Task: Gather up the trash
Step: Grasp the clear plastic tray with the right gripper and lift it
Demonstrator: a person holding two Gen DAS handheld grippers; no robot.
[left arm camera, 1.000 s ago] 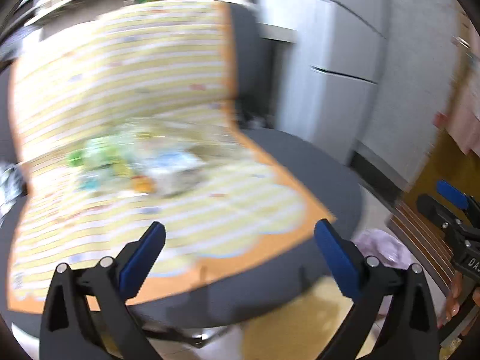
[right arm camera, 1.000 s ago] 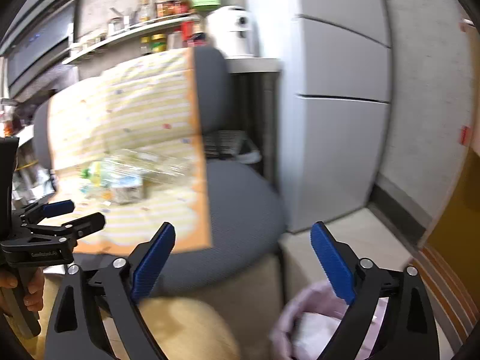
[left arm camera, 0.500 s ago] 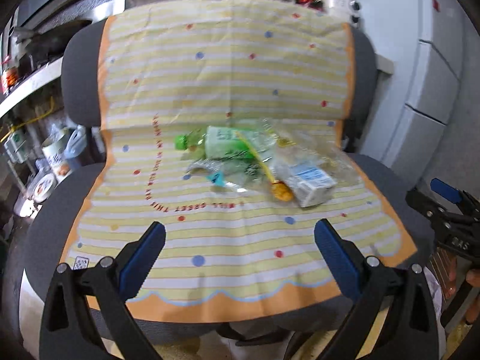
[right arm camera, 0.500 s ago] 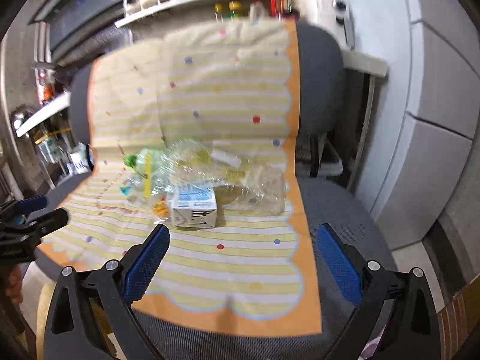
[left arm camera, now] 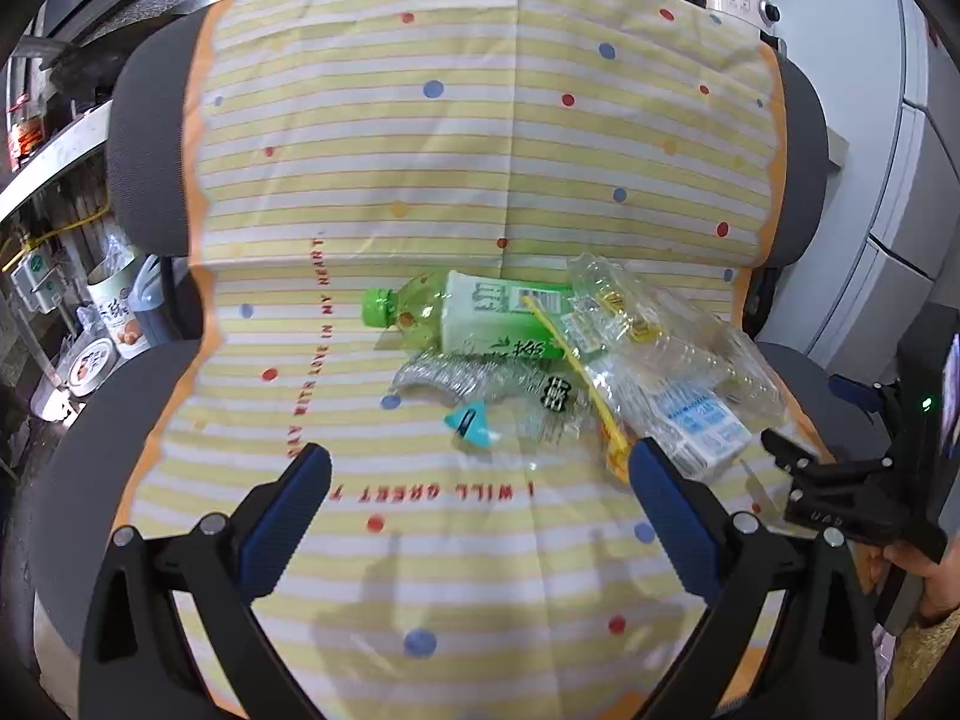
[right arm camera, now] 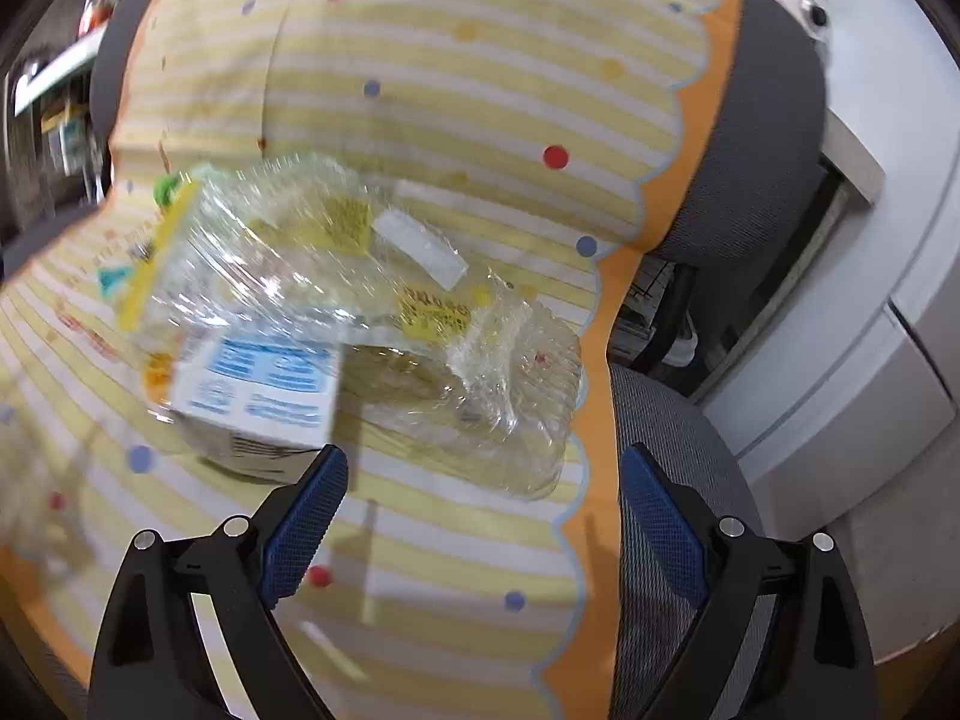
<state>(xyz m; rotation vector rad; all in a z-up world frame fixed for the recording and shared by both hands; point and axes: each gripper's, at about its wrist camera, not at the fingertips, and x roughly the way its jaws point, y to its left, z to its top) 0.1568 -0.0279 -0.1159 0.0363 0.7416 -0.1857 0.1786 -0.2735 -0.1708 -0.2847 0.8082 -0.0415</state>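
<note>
left gripper [left arm camera: 480,474] wide, empty | right gripper [right arm camera: 483,474] wide, empty | trash pile [left arm camera: 570,354] on striped cloth [left arm camera: 420,150], chair

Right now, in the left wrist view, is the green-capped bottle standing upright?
No, the green-capped bottle lies on its side on the striped cloth, cap pointing left.

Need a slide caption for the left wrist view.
Open left gripper faces green-capped bottle, milk carton and crushed plastic on a cloth-covered chair.
</note>
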